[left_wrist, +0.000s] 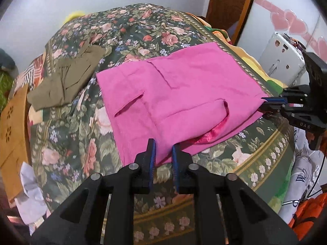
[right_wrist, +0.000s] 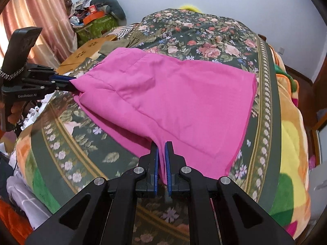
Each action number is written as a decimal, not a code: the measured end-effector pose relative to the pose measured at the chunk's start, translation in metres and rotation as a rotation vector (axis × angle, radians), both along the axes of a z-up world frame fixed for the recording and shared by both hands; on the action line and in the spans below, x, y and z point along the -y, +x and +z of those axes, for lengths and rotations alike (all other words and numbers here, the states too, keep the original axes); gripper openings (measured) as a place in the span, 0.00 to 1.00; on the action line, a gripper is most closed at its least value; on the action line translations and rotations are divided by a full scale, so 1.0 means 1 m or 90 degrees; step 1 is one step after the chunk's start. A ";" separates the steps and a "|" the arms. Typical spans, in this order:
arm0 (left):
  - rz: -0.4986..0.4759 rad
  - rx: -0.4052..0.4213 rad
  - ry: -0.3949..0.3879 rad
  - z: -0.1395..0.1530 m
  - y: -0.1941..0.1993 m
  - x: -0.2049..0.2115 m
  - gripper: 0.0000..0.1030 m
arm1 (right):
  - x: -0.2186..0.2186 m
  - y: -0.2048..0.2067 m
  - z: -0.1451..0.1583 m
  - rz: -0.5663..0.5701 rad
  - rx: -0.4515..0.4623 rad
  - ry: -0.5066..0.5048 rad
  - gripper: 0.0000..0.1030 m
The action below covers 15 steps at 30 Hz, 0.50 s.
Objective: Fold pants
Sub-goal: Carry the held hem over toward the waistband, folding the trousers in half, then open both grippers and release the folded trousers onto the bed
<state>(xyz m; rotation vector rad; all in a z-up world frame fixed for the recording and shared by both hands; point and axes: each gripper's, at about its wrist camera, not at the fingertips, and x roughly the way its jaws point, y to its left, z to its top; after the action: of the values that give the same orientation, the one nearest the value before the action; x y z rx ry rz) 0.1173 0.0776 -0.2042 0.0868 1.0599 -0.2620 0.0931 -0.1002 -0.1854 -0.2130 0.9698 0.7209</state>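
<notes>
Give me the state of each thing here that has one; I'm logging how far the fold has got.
Pink pants: folded over, flat on the bed, near edge pinched at two spots.
Left claw: fabric between its pads, grip looks loose.
Right claw: shut on the pants' edge.
Olive garment: crumpled, lying apart from the pants.
Floral bedspread: spread over the bed.

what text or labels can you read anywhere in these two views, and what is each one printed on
"GenRobot.AI": white lettering on the black body of the left gripper, seen in the right wrist view.
"DAS": faint raised letters on the black body of the right gripper, seen in the left wrist view; possibly part of a longer word, too dim to be sure.
Print on the orange and green boxes by the curtain: too small and blurred to read.
</notes>
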 end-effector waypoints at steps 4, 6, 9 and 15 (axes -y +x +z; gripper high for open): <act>0.020 0.012 -0.012 0.006 -0.016 -0.012 0.35 | 0.013 -0.006 0.006 -0.019 -0.003 0.005 0.09; 0.041 0.021 -0.022 0.010 -0.021 -0.021 0.42 | 0.021 -0.009 0.012 -0.036 -0.001 0.013 0.12; 0.083 0.024 -0.053 0.015 -0.021 -0.039 0.43 | 0.034 -0.008 0.023 -0.064 0.010 0.028 0.12; 0.142 -0.021 -0.141 0.004 -0.003 -0.055 0.43 | 0.050 0.001 0.038 -0.133 0.025 0.065 0.29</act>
<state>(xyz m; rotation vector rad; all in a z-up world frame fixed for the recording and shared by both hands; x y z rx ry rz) 0.1148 0.1325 -0.2004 -0.2344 1.0565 -0.1773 0.0945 -0.1505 -0.1476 -0.0346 0.9006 0.5705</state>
